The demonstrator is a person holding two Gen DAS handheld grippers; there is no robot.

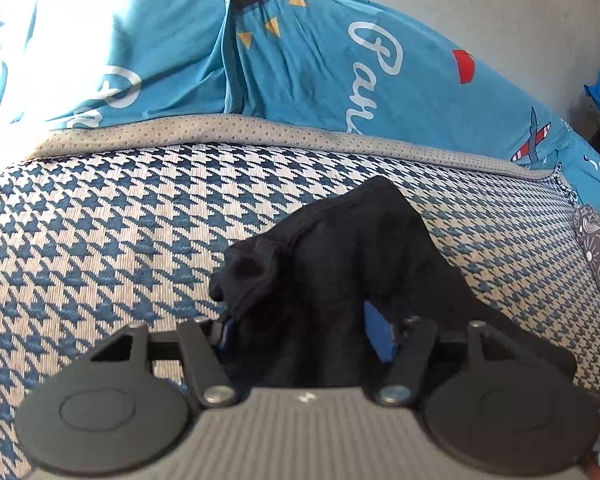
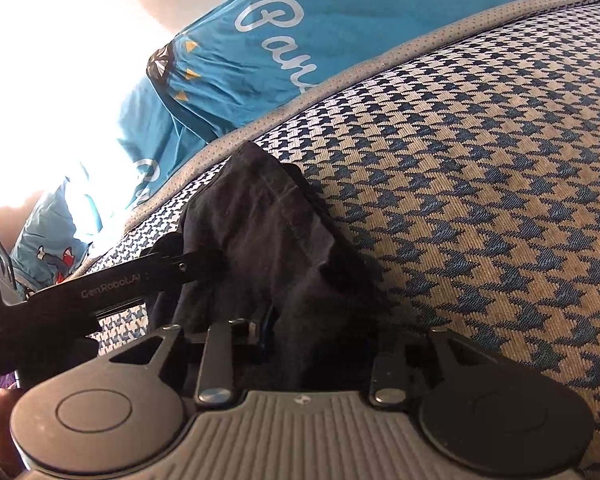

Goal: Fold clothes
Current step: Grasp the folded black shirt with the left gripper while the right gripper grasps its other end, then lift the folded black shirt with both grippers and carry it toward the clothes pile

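Grey ribbed housing and two round black discs fill the near edge of both wrist views, and between the linkages rises a black garment (image 1: 340, 248), bunched into a peak on the houndstooth cover (image 1: 100, 220) of what looks like a bed or sofa.

Seen from the left wrist, the left tool (image 1: 306, 332) points downward at a slant into the near part of the cloth. One blue finger pad (image 1: 378, 334) shows bare on the right side, while the left pad is almost hidden by folds. The cloth fills the gap, yet I cannot tell if the pads truly press on it.

Seen from the right wrist, the right tool (image 2: 320, 344) also slants down — its fingers are buried in the dark fabric (image 2: 268, 232), so a real grip cannot be confirmed. In this view the left tool reaches in from the left, its black arm nearly level, and its tip meets the left edge of the garment. A bit of a hand (image 2: 0, 408) appears at the near left corner.

Far behind, a blue printed sheet (image 1: 300, 60) lies over a grey dotted border (image 1: 260, 132).
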